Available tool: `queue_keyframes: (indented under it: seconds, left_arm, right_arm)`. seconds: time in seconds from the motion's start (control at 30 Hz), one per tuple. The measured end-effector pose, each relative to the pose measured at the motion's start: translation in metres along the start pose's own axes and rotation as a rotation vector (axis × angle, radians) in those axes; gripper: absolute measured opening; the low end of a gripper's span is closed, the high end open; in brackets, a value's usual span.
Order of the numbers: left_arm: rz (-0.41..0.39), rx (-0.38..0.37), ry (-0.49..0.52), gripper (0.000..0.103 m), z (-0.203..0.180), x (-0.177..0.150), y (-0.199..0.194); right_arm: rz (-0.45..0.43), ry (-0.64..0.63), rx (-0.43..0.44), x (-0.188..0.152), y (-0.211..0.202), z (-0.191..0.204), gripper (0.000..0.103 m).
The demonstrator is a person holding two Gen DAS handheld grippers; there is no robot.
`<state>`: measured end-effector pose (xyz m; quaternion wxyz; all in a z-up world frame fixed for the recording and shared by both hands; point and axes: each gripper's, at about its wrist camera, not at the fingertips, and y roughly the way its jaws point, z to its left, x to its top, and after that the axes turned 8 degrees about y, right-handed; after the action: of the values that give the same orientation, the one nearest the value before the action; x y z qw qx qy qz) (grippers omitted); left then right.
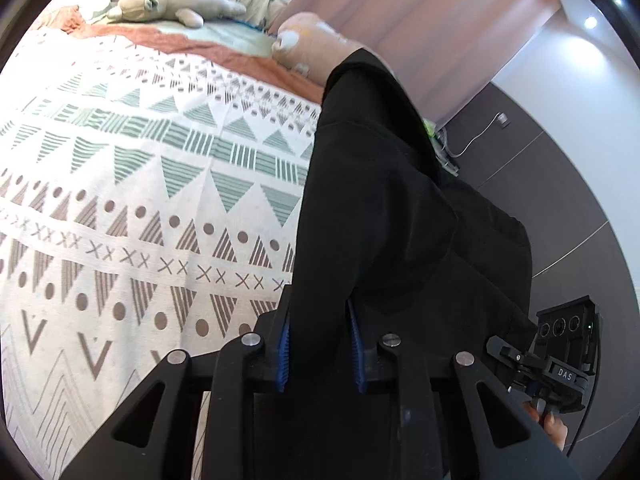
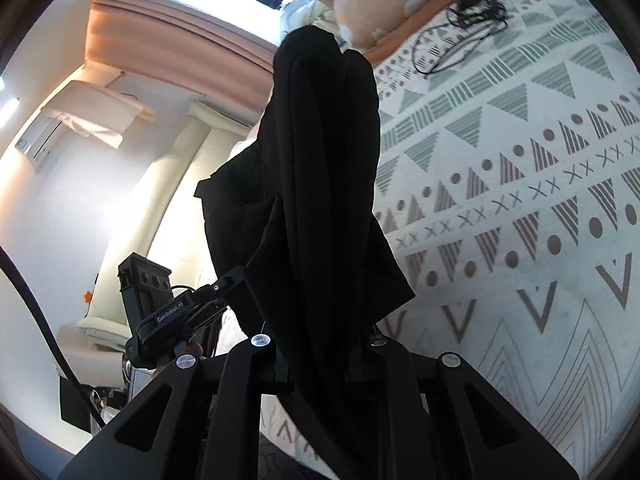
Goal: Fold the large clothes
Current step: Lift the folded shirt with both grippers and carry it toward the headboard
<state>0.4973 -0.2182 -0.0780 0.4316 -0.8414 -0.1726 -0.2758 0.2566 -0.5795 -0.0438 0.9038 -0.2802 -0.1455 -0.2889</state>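
one black garment (image 1: 400, 200), two tools (image 1: 320, 344), one plush toy (image 1: 172, 4)

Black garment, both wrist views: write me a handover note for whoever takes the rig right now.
Left tool: shut on the black garment, cloth pinched between its blue pads.
Right tool: shut on the same garment, which bunches up and hides its fingers.
The garment hangs in the air between the two tools, at the edge of the patterned bedspread; it is not spread out.
Done: garment picked up with both tools.
Left: lay it flat on the bedspread, then make the folds. No fold is visible yet. Mind the black cable lying further up the bed near the pillow.
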Motion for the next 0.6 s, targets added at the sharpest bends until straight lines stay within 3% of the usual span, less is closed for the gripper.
queue_keyframes:
  seconds: [0.3,0.6]
  left_arm:
    - [-0.136,-0.025,0.035,0.025,0.012,0.001,-0.098]
    - [-0.226,-0.006,0.026,0.025,0.056,0.0,-0.201]
  right_arm:
    - [-0.022,-0.118,0.039,-0.03,-0.023,0.071,0.012]
    - [-0.005,-0.243,0.079,-0.063,0.002,0.161,0.012]
